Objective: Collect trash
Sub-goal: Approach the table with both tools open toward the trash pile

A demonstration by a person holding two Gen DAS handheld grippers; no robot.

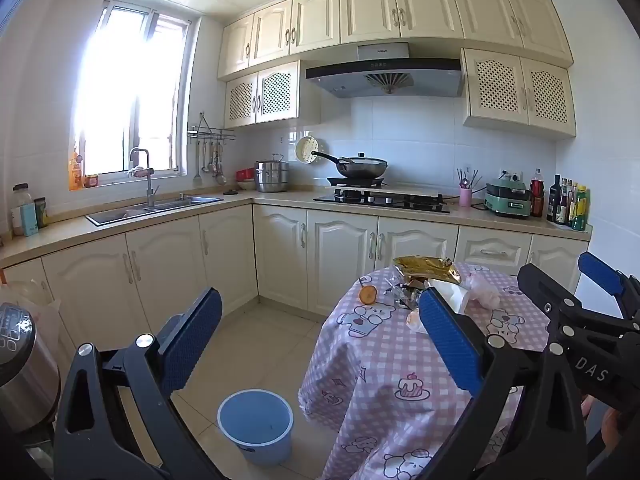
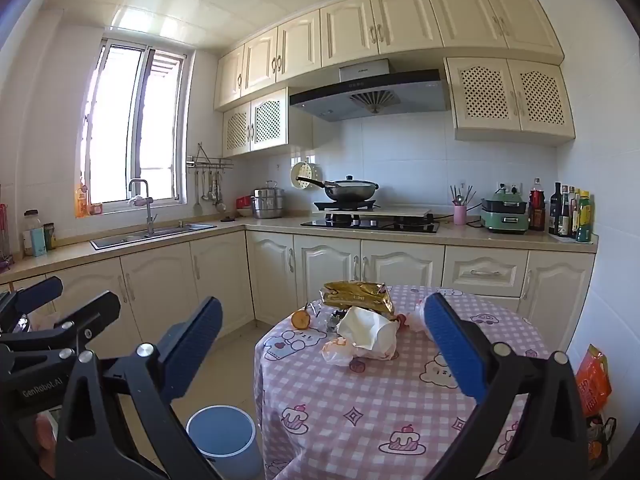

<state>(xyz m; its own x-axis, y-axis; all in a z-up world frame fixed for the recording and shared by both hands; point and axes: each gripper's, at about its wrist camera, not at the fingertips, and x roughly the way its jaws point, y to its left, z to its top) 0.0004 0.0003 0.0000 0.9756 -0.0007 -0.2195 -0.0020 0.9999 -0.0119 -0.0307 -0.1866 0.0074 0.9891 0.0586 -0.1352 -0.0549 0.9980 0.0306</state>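
Note:
A round table with a pink checked cloth (image 1: 400,364) (image 2: 360,404) carries a pile of trash. It holds a gold foil bag (image 1: 428,270) (image 2: 356,298), a browned fruit piece (image 1: 368,294) (image 2: 300,319), crumpled white paper (image 2: 368,332), small foil wrappers (image 1: 400,294) and a thin plastic bag (image 1: 484,292). A blue bin (image 1: 256,424) (image 2: 222,436) stands on the floor left of the table. My left gripper (image 1: 320,340) is open, short of the table, nothing between its fingers. My right gripper (image 2: 322,348) is open too, facing the pile from a distance.
Cream cabinets and a countertop wrap the back and left, with a sink (image 1: 156,206), a stove with a wok (image 1: 362,168) and bottles (image 1: 568,204). A steel cooker (image 1: 16,364) sits close at left. An orange bag (image 2: 594,378) hangs by the right wall. Tiled floor lies between bin and cabinets.

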